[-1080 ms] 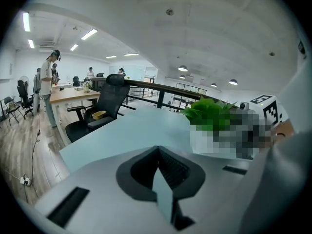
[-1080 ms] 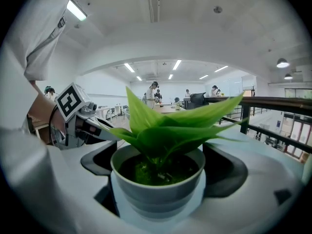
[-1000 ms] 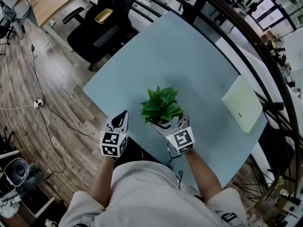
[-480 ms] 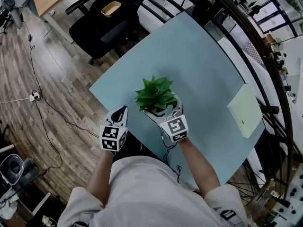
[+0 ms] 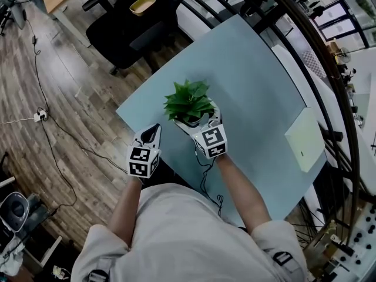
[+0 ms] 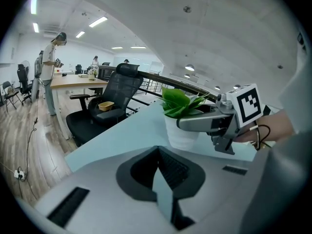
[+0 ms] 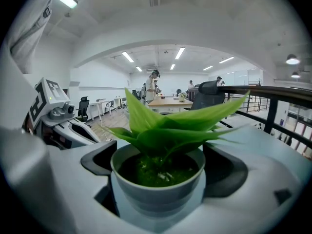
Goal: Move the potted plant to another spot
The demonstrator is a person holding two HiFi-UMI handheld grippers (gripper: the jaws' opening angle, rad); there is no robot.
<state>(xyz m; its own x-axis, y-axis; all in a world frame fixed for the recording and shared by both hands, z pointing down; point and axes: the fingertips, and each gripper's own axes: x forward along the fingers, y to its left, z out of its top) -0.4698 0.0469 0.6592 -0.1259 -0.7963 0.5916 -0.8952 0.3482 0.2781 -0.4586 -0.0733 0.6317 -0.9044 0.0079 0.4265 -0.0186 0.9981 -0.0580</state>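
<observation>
1. The right gripper [image 5: 197,120] gripped the potted plant [image 5: 188,101], one jaw pressed to each side of the white pot just under its rim. In the right gripper view [image 7: 158,172] the pot [image 7: 157,189] sat squarely between the dark pads [image 7: 95,162], and the leaves spread above and beyond the fingertips.
2. The left gripper [image 5: 154,129] had its jaws closed together on nothing. It sat off to the left of the pot, apart from it, and its own view [image 6: 158,179] looked past the closed tips at the plant [image 6: 181,126].
3. The likeliest trouble was slippage. The pot wall looked smooth and rounded and the jaws held it only by its sides, so a tilt or a quick swing could let it rotate or drop through.
4. The pot was also close to the near-left edge of the table [image 5: 252,81]. Set down carelessly, it could end up overhanging that edge.
5. The base of the pot was hidden in every view by foliage, jaws or the left gripper's body. It could not be told whether the pot rested on the table or was lifted clear.
</observation>
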